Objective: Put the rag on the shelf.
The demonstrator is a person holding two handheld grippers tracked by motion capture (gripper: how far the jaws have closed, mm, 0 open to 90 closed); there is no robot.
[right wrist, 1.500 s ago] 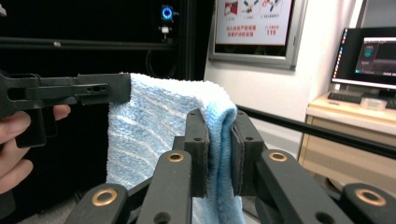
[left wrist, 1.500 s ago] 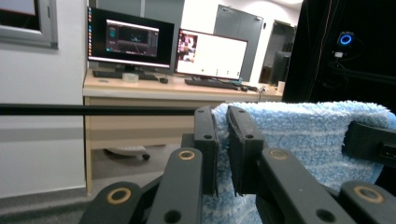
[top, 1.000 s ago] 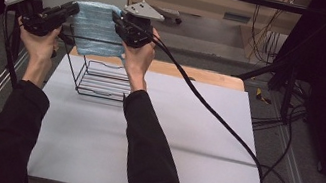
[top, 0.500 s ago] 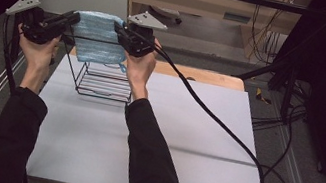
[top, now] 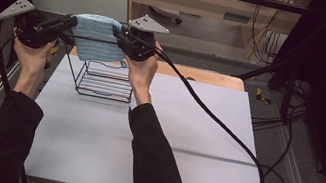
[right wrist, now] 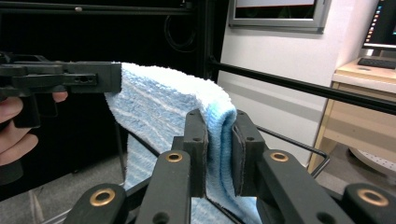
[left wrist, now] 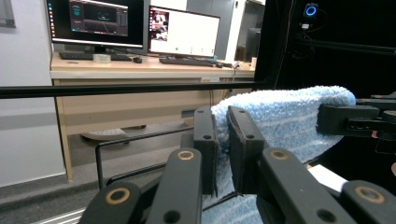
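**Towel held over the rack by both claws**

Both hands sit slightly higher in the high view than a second ago, and the blue towel has risen with them, so more of the wire rack shows below its hem. The left claw is clenched on the towel's left edge; in the left gripper view the two black jaws press a fold of terry cloth between their pads. The right claw is clenched on the opposite edge, and in the right gripper view the cloth bulges over the top of its jaws and hangs down between them. The towel stretches between the two claws, folded over along its top, with its lower part hanging in front of the rack's upright back frame. The rack stands at the far left part of the white tabletop. Black cables trail from the right claw across the tabletop to the right.
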